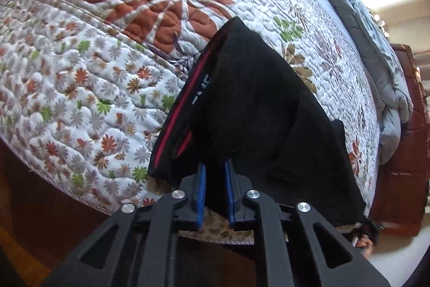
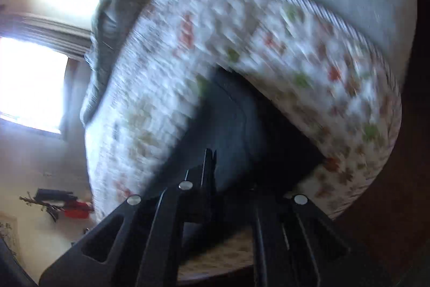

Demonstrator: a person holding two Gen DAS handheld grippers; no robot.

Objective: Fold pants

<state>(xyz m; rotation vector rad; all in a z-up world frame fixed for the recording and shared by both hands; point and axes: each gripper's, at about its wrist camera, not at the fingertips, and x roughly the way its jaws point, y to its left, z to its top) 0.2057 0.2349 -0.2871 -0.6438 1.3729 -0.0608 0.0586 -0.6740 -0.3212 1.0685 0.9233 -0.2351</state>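
While black pants [image 1: 255,112] lie on floral quilt [image 1: 80,77] at bed edge, hem is pinched by left gripper [image 1: 215,179], jaws pressed on cloth; right gripper [image 2: 231,179] blurred, jaws closed on dark pants fabric [image 2: 236,125].

My blue pads [image 1: 202,195] look rubbery and matt, my arms matt black plastic with shiny metal pins [image 1: 179,194]; the pants [image 1: 258,109] are soft black cloth, the quilt [image 1: 80,66] puckered stitched cotton
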